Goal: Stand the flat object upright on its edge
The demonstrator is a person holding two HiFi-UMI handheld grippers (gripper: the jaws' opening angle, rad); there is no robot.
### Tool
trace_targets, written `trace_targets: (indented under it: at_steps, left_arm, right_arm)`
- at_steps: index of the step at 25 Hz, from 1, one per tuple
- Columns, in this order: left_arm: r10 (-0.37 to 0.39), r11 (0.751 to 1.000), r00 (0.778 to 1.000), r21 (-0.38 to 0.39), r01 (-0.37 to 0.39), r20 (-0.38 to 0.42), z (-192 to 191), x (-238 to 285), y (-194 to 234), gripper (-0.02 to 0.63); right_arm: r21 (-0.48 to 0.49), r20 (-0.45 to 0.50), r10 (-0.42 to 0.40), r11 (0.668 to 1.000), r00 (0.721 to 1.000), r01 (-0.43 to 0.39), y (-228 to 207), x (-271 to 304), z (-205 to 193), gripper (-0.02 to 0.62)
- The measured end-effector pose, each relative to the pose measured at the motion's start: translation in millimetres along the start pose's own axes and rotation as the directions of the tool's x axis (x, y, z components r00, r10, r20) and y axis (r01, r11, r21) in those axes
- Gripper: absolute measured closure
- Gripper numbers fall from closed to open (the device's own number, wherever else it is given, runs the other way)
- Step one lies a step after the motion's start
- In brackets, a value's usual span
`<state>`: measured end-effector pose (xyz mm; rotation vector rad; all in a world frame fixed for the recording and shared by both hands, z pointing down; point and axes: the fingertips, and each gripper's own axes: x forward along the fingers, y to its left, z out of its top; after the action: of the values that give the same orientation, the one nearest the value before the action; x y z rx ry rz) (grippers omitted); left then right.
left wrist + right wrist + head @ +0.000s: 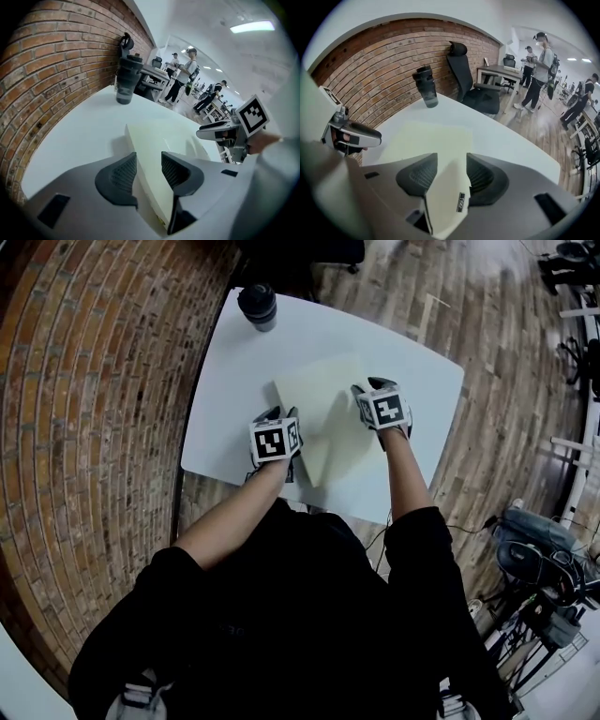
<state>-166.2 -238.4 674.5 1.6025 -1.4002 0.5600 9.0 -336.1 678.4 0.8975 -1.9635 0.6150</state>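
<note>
A thick, pale cream flat slab (328, 409) lies on the white table (234, 371), one corner pointing at me. My left gripper (283, 424) is at the slab's near left edge. In the left gripper view the slab (154, 140) runs between the left gripper's (148, 165) open jaws, and the pads do not press on it. My right gripper (368, 390) is at the slab's right side. Its own view has the slab's near corner (445, 197), which carries a small black label, between the open jaws of the right gripper (451, 169).
A dark lidded bottle (258, 306) (126, 79) (426, 86) stands at the table's far left corner by the brick wall (56, 56). A black office chair (471, 79) stands beyond the table. Several people (185, 75) stand far off. The table's near edge (281, 493) is just below my hands.
</note>
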Motion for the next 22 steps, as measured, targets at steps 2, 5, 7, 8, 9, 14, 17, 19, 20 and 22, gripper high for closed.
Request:
trace_targets:
  at_steps: [2,5,7,8,9,14,17,19,20,22]
  left_arm:
    - [0.012,1.0,1.0,-0.025,-0.012,-0.016,-1.4,4.9,1.8,0.424]
    - [0.031,0.999,0.999,-0.04,-0.032,-0.031,-3.3,11.2,4.2,0.396]
    - [0.043,0.998,0.998,-0.048,-0.045,-0.041,-5.6,15.1,6.4,0.388]
    - [0.048,0.997,0.998,-0.052,-0.051,-0.047,-6.9,16.9,7.4,0.387]
    - [0.052,0.997,0.997,-0.057,-0.055,-0.053,-8.2,18.7,8.3,0.385]
    - [0.068,0.995,0.994,-0.073,-0.074,-0.082,-13.2,27.7,10.2,0.381]
    - [0.075,0.994,0.993,-0.068,-0.081,-0.088,-14.1,30.3,10.8,0.382]
    - [0.079,0.995,0.993,-0.061,-0.085,-0.093,-14.9,32.5,10.6,0.383]
    - [0.08,0.995,0.992,-0.059,-0.086,-0.097,-15.6,33.8,10.3,0.383]
    - [0.083,0.995,0.991,-0.055,-0.089,-0.104,-16.3,35.2,9.9,0.397]
  right_arm:
    - [0.019,-0.035,0.019,1.0,0.999,-0.018,-6.3,9.3,-0.8,0.363]
    - [0.033,-0.08,0.052,0.998,0.995,-0.049,-9.1,21.0,-3.2,0.326]
    - [0.027,-0.109,0.068,0.997,0.992,-0.065,-9.2,27.2,-6.6,0.3]
    - [0.023,-0.122,0.074,0.997,0.99,-0.072,-9.3,29.9,-8.5,0.288]
    - [0.018,-0.132,0.08,0.997,0.988,-0.078,-9.6,32.5,-9.9,0.281]
    - [0.051,-0.162,0.142,0.989,0.977,-0.136,-12.2,42.8,-14.4,0.262]
    - [0.096,-0.167,0.206,0.977,0.964,-0.192,-7.0,46.7,-16.6,0.284]
    - [0.112,-0.163,0.232,0.97,0.959,-0.216,-4.1,47.9,-17.2,0.308]
    - [0.115,-0.161,0.236,0.969,0.958,-0.22,-3.5,48.1,-17.6,0.305]
    - [0.115,-0.156,0.235,0.969,0.959,-0.219,-2.5,48.4,-18.1,0.31]
